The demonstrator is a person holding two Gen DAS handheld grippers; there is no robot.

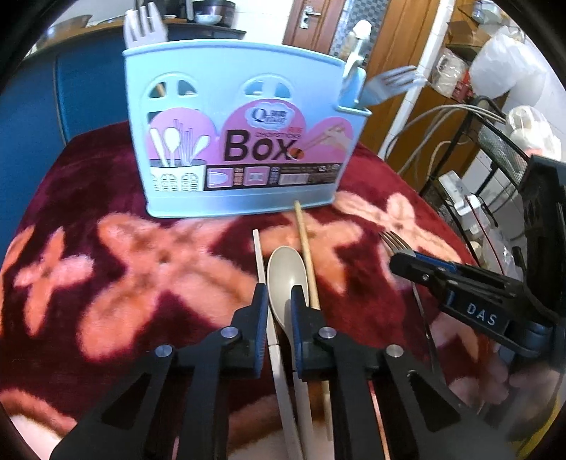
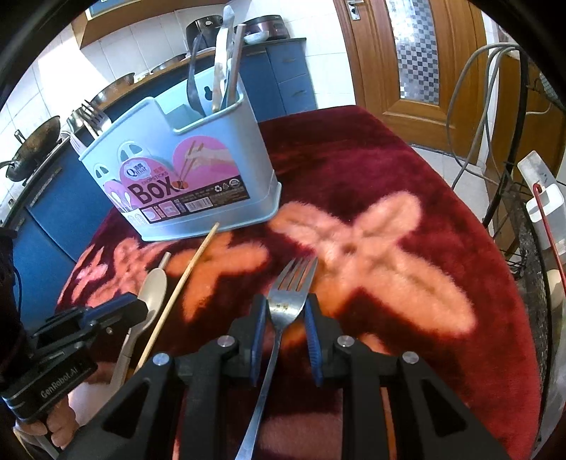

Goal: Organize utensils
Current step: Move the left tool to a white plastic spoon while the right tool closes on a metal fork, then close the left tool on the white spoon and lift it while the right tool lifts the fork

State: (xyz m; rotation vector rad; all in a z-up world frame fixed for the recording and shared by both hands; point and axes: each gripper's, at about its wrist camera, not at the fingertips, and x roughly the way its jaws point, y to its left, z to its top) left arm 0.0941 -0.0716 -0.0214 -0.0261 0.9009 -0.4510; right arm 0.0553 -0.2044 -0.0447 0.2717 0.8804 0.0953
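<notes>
A pale blue utensil box [image 1: 240,106] [image 2: 198,170] stands at the back of the table, with forks [image 1: 145,21] in one end and spoons and chopsticks [image 2: 226,70] in the other. In front of it lie a beige spoon [image 1: 284,269], a white chopstick [image 1: 259,254] and a wooden chopstick [image 1: 306,247]. My left gripper [image 1: 279,293] [image 2: 138,308] is shut on the beige spoon just below its bowl, and the white chopstick runs under its fingers. Further right, my right gripper [image 2: 286,304] [image 1: 399,262] is shut on the head of a metal fork [image 2: 292,283] [image 1: 394,240], tines pointing away.
A dark red plush cloth [image 2: 371,170] with pink flowers covers the table. A wire rack [image 2: 530,247] with cables stands past its right edge. Blue cabinets [image 2: 286,81], a wok [image 2: 32,148] and a wooden door [image 2: 406,53] are behind. A hand [image 2: 53,428] holds the left gripper.
</notes>
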